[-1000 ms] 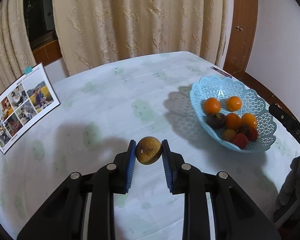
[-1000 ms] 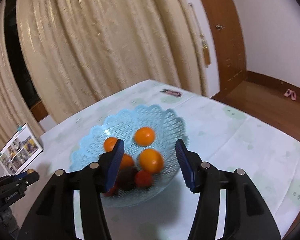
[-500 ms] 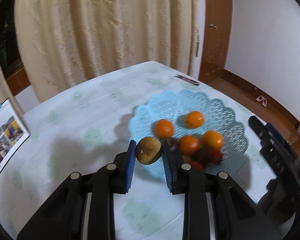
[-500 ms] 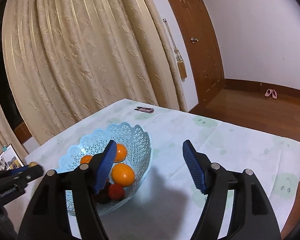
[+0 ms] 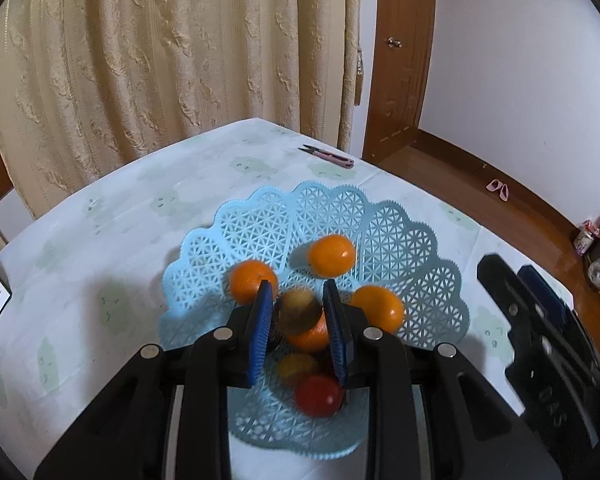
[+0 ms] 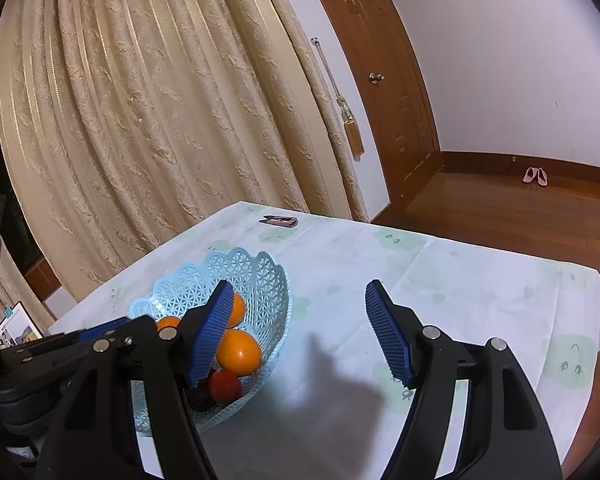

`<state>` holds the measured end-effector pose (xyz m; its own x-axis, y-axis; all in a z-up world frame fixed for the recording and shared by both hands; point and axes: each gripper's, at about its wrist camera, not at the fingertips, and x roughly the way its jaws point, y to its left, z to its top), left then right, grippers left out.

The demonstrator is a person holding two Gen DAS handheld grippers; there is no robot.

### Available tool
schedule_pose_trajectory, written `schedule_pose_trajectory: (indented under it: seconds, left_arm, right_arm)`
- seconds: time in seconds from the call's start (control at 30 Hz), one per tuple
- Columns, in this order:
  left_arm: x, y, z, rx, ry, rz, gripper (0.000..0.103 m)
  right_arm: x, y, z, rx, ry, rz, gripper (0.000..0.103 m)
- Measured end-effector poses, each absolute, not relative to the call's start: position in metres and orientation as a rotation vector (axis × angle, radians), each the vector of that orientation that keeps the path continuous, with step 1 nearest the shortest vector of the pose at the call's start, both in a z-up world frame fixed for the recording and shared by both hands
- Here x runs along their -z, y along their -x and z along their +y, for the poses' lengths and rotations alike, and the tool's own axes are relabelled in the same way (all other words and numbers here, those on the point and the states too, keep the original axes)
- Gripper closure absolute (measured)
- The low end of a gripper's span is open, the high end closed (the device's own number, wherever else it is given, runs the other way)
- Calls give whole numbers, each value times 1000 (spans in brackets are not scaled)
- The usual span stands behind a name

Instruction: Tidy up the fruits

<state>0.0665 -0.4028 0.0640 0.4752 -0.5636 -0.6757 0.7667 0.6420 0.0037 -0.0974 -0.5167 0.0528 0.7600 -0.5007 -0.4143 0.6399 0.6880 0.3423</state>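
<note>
The left gripper point(image 5: 296, 312), a black two-finger tool with ribbed blue pads, is shown pinching a round brownish-green fruit point(image 5: 298, 310) between its pads. Over the preceding second this gripper has been carried from above bare tablecloth to a position directly above the pale blue lattice plastic basket point(image 5: 400, 232); the fruit, gripped throughout, is now seen hanging over the heap at the basket's centre. Around the held fruit, within the basket, one orange citrus fruit point(image 5: 246, 282) lies at ten o'clock, a second point(image 5: 332, 255) at one o'clock, a third point(image 5: 384, 306) at three o'clock, and a small red fruit point(image 5: 318, 396) at six o'clock; a further orange fruit is partly hidden beneath the held one.

The right gripper point(image 6: 300, 332), of the same build, has just been opening; its jaws stand spread with nothing between them, only the pale cloud-printed tablecloth point(image 6: 480, 292) being visible through the gap. In its view the basket has drifted from the centre to eight o'clock, which is read as withdrawal from the basket.

Further out, a pink-handled pair of snips point(image 5: 328, 155) lies on the cloth at twelve o'clock of the basket, before the cream curtain point(image 5: 180, 60).

The transport step is judged complete. Release into the basket appears to be what remains for this fruit; a roll off the piled fruit is a conceivable risk.
</note>
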Motion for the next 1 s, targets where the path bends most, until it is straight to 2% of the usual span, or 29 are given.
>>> schedule_pose_trajectory:
  seconds: [0.07, 0.13, 0.2, 0.27, 0.37, 0.47, 0.7, 0.9, 1.0]
  left_arm:
    - [-64, -67, -405, 831, -320, 697, 76]
    - [-64, -67, -403, 831, -316, 701, 69]
    - [-65, -66, -401, 813, -314, 686, 32]
    - [-68, -65, -396, 783, -313, 649, 23]
    - [-70, -66, -391, 750, -316, 634, 13]
    - [-72, -68, -384, 719, -317, 624, 11]
    - [-76, -66, -362, 604, -340, 568, 5]
    - [-78, -67, -336, 551, -325, 540, 5]
    - [-79, -70, -323, 501, -317, 528, 5]
  right_arm:
    - [-53, 98, -517, 652, -494, 298, 25]
    - [-53, 98, -516, 661, -495, 292, 23]
    - [-53, 98, -517, 662, -500, 294, 23]
    - [-52, 98, -517, 662, -503, 296, 22]
    - [-52, 98, -517, 657, -506, 295, 16]
    - [-52, 99, -517, 643, -515, 295, 8]
    - [-50, 97, -512, 574, -513, 317, 6]
    - [-51, 95, -492, 488, -446, 347, 6]
    - [-53, 94, -484, 459, -425, 352, 3]
